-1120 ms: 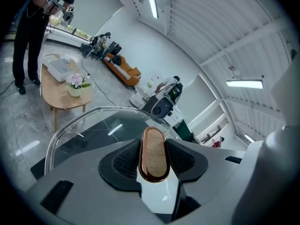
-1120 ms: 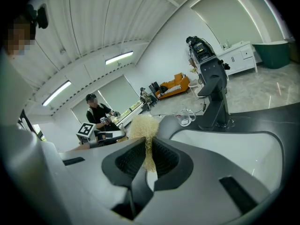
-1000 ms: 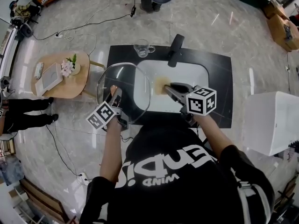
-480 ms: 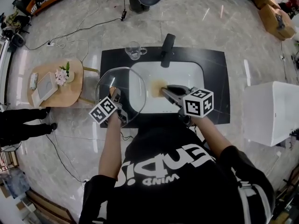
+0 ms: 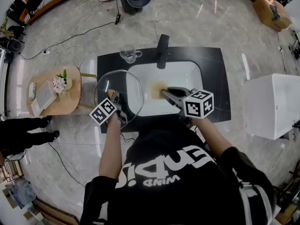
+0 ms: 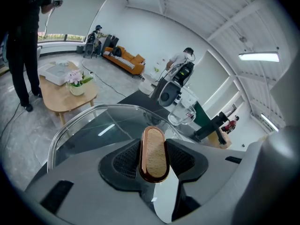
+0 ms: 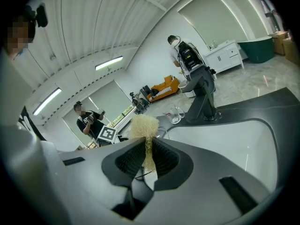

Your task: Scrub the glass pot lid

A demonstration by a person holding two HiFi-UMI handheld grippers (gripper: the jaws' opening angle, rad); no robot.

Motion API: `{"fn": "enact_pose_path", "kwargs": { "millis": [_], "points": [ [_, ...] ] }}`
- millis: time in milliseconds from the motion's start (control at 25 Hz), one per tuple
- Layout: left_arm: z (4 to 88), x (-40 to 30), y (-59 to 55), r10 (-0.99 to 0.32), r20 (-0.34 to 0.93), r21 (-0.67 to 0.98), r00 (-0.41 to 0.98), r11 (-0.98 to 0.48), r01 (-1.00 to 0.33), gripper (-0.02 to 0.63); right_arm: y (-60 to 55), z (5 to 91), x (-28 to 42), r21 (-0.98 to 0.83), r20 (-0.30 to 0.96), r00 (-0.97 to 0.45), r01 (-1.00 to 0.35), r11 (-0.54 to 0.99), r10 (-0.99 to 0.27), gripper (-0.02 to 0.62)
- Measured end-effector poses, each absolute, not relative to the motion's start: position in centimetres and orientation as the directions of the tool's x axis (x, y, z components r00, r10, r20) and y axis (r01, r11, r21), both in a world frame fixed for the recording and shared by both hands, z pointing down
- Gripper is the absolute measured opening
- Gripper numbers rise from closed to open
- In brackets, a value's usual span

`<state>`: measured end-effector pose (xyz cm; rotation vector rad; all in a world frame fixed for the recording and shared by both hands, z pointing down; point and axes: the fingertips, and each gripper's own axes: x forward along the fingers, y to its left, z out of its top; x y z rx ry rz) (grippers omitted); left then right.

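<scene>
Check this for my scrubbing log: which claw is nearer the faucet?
Right. The right claw, gripping the scrubber, hangs over the sink just before the faucet; the left claw holds the glass lid at the sink's left edge.

A black short-sleeved T-shirt (image 5: 173,182) with white lettering is being worn. The grey left gripper (image 5: 114,96) and right gripper (image 5: 165,92), with black ribbed pads (image 6: 124,159), are each being topped by a white cube (image 5: 198,103) bearing black square markers.

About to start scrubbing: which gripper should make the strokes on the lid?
Right. The right gripper pinches the scrubber close to the lid; the left gripper is clamped on the lid's knob, steadying it.
</scene>
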<state>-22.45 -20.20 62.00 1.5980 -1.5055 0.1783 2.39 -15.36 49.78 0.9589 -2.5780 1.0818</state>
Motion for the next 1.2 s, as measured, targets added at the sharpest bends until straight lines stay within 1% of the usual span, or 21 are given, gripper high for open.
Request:
{"fn": "enact_pose_path", "kwargs": {
  "millis": [600, 720, 840, 1040, 1120, 1160, 1200],
  "points": [
    [62.9, -22.1, -20.1, -0.709, 0.665, 0.495, 0.234, 0.183, -0.849, 0.181, -15.5, 50.2, 2.0, -0.572, 0.408, -0.777, -0.627, 0.529, -0.479, 0.037],
    [62.2, -22.3, -20.1, -0.716, 0.666, 0.471, 0.209, 0.187, -0.862, 0.183, -15.5, 50.3, 1.7, -0.571, 0.409, -0.779, -0.625, 0.533, -0.474, 0.037],
    [61.1, -22.2, -20.1, -0.730, 0.656, 0.440, 0.191, 0.164, -0.883, 0.212, -15.6, 50.4, 1.6, -0.568, 0.410, -0.782, -0.622, 0.539, -0.470, 0.037],
    [58.0, -21.7, -19.3, -0.761, 0.616, 0.398, 0.202, 0.080, -0.914, 0.213, -15.9, 50.3, 1.6, -0.544, 0.417, -0.777, -0.629, 0.555, -0.472, 0.037],
    [56.5, -21.3, -18.9, -0.775, 0.592, 0.399, 0.222, 0.042, -0.916, 0.202, -16.0, 50.2, 1.5, -0.530, 0.419, -0.773, -0.634, 0.562, -0.477, 0.037],
    [55.6, -21.0, -18.6, -0.783, 0.577, 0.398, 0.232, 0.021, -0.917, 0.180, -16.1, 50.0, 1.5, -0.523, 0.419, -0.771, -0.636, 0.567, -0.479, 0.037],
    [54.6, -20.8, -18.4, -0.792, 0.561, 0.392, 0.239, 0.000, -0.920, 0.137, -16.1, 49.9, 1.4, -0.515, 0.420, -0.770, -0.638, 0.572, -0.481, 0.037]
  ]
}}
